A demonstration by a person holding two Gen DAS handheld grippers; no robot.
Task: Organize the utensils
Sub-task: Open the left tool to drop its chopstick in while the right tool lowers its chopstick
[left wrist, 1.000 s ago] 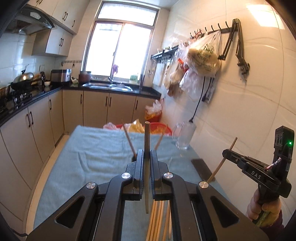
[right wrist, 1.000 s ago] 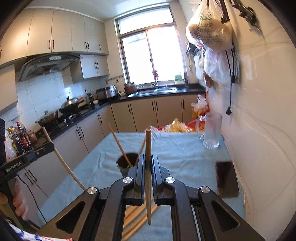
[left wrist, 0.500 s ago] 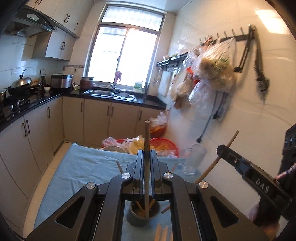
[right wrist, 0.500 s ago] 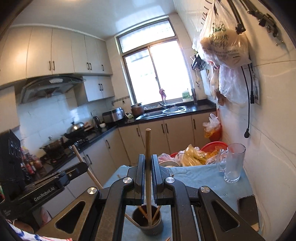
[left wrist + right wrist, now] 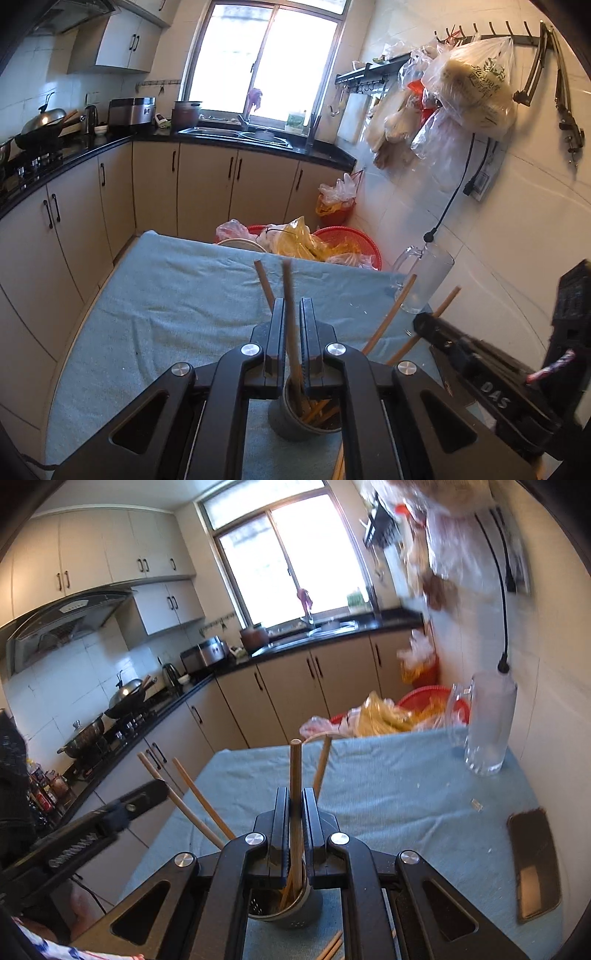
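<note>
Right tool [image 5: 424, 325] reads "DAS"; left tool's [image 5: 162, 786] lettering too blurred

Chopsticks [image 5: 290, 317]: light brown wood
Holder [image 5: 295, 421]: dark grey
Tablecloth [image 5: 177, 295]: plain pale blue
Basket [image 5: 354, 240]: red
Grippers [image 5: 291, 354]: black, silver bolts
Countertop [image 5: 236, 142]: black
</note>
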